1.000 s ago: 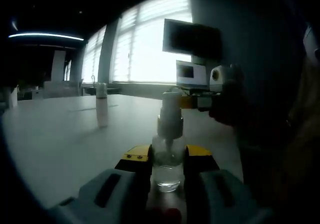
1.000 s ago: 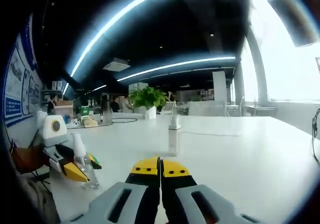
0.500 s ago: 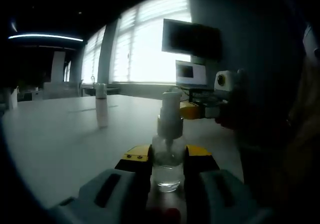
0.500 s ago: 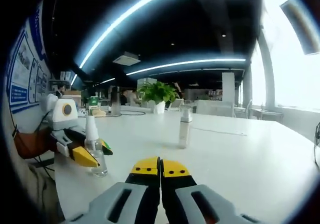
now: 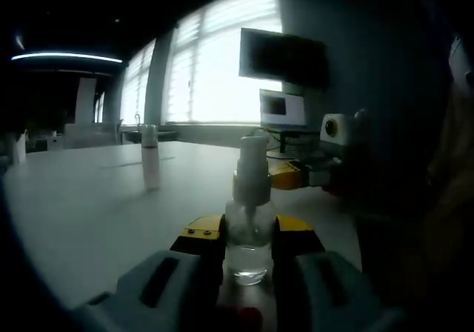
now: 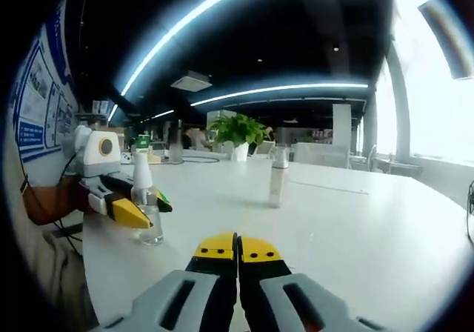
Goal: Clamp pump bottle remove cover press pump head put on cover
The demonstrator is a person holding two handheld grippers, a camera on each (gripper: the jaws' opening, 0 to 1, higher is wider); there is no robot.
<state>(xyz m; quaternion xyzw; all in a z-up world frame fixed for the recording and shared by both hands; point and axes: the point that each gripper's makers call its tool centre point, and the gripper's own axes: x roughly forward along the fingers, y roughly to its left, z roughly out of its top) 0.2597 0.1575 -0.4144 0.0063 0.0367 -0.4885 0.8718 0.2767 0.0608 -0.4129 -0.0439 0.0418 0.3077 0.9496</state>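
Left hand-held gripper (image 5: 248, 232) is clamped on the pump bottle (image 5: 249, 221), standing on the desk (image 5: 89, 198); right hand-held gripper (image 6: 238, 249), jaws closed and empty, sits nearby; cover looks off (image 6: 278, 176), so pressing the pump head (image 5: 252, 148) seems next

Clear bottle (image 5: 247, 249) with a white pump (image 5: 251, 170). Both grippers, left (image 5: 248, 232) and right (image 6: 238, 252), have yellow tips on grey bodies. White table (image 6: 355, 228). Green plant (image 6: 238, 130) in a white pot. Blue wall posters (image 6: 41, 102).
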